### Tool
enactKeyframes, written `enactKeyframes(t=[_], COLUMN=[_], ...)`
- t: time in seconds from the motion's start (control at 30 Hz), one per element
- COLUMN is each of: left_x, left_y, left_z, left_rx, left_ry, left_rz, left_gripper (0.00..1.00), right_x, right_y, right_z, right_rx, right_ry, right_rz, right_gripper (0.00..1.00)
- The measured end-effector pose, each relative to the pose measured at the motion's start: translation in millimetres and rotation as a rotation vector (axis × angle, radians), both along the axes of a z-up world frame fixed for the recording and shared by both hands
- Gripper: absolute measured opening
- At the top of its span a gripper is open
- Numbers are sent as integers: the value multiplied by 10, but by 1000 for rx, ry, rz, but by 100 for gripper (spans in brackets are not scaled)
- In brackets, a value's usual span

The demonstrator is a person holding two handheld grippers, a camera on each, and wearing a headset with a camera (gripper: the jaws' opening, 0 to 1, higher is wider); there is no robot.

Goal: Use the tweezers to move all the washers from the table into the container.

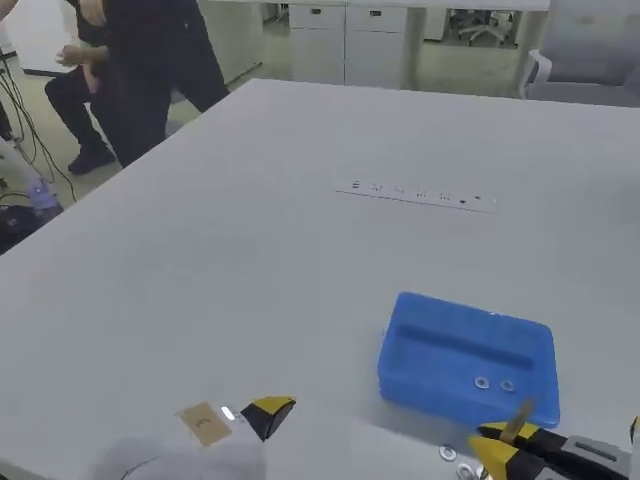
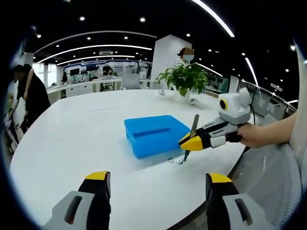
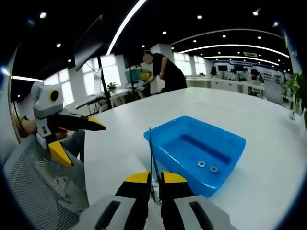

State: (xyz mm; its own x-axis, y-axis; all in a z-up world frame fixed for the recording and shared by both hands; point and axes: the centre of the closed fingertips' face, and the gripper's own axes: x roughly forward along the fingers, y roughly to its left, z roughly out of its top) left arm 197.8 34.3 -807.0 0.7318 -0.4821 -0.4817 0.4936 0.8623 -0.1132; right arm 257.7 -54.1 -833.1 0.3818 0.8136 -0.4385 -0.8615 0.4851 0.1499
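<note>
The right gripper [image 3: 153,181] sat at the bottom centre of its own view. Its jaws were pressed together on the tweezers [image 3: 150,158], whose thin tips pointed up toward the near rim of the blue container [image 3: 218,136]. Two washers [image 3: 201,164] lay on its floor, close to the lower right wall.

In the head view the container sat at the lower right, close to the near edge of the white surface [image 1: 250,250]. Two loose washers [image 1: 447,453] lay on the surface just in front of it, beside the right gripper's tip.

The left gripper [image 2: 158,191] hung at the bottom of its own view, jaws wide apart and holding nothing, well apart from the container.

The middle and far side of the surface lay open, broken by a power strip [image 1: 415,195] at upper centre. A person [image 1: 140,60] stood beyond the upper left edge.
</note>
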Motion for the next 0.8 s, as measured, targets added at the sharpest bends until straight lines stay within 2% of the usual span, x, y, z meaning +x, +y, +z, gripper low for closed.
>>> enactKeyframes(t=[0.1,0.17,0.23,0.3,0.43,0.53,0.6,0.63,0.73,0.8], left_x=[-9,-1,0,1,-9,-8,11,9,-6,-12], left_y=[-28,-42,-40,-25,-18,-25,-41,-49,-64,-90], left_z=[3,31,30,15,6,23,81,86,59,59], left_rx=[-8,-4,-3,-1,6,-1,-29,-40,-25,-15], left_ry=[0,-19,-20,-11,-4,-8,-29,-23,-9,-10], left_rz=[-13,-22,-21,-14,-15,-15,-11,-12,-26,-44], left_gripper=[82,82,82,81,76,77,79,80,80,79], right_x=[6,58,108,153,170,187,191,199,232,252], right_y=[1,0,-35,-46,-38,-49,-77,-100,-140,-171], right_z=[-8,3,-8,-19,-14,66,109,139,301,376], right_rx=[7,64,83,118,141,208,231,246,306,337], right_ry=[-3,22,53,123,177,211,222,235,240,256], right_rz=[5,-26,-40,-78,-103,-163,-184,-205,-232,-249], right_gripper=[4,3,3,3,3,3,3,3,3,3])
